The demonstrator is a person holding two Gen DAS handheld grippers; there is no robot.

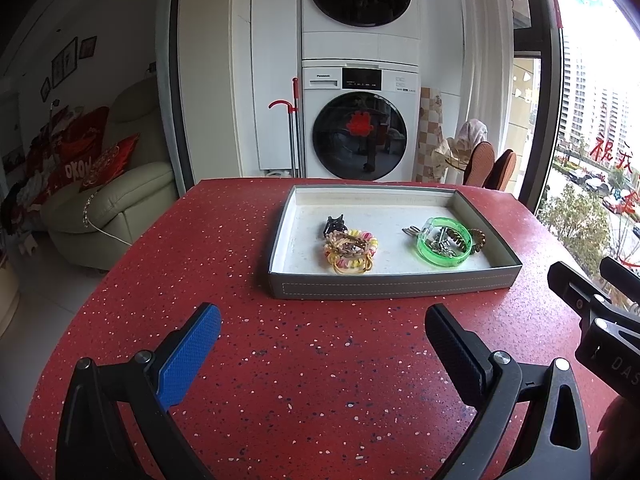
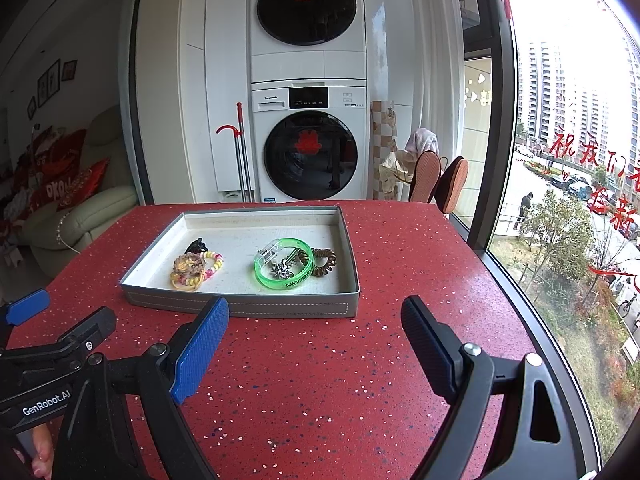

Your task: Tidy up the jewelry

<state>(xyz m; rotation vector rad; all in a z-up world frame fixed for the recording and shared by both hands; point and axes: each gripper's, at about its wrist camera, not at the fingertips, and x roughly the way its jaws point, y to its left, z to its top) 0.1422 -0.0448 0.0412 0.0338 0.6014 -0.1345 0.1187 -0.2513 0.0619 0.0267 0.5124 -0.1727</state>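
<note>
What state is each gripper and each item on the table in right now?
left gripper: open, empty, short of the tray.
right gripper: open, empty.
tray: lidless, on the red table.
green bangle: flat in the tray, over small metal pieces.
hair ties: piled in the tray.

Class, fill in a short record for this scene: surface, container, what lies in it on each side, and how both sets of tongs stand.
surface: red speckled table
container: grey tray
tray left: heap of coloured hair ties, black clip
tray right: green bangle, brown coil tie
left tongs: open, empty, short of the tray
right tongs: open, empty, short of the tray
</note>
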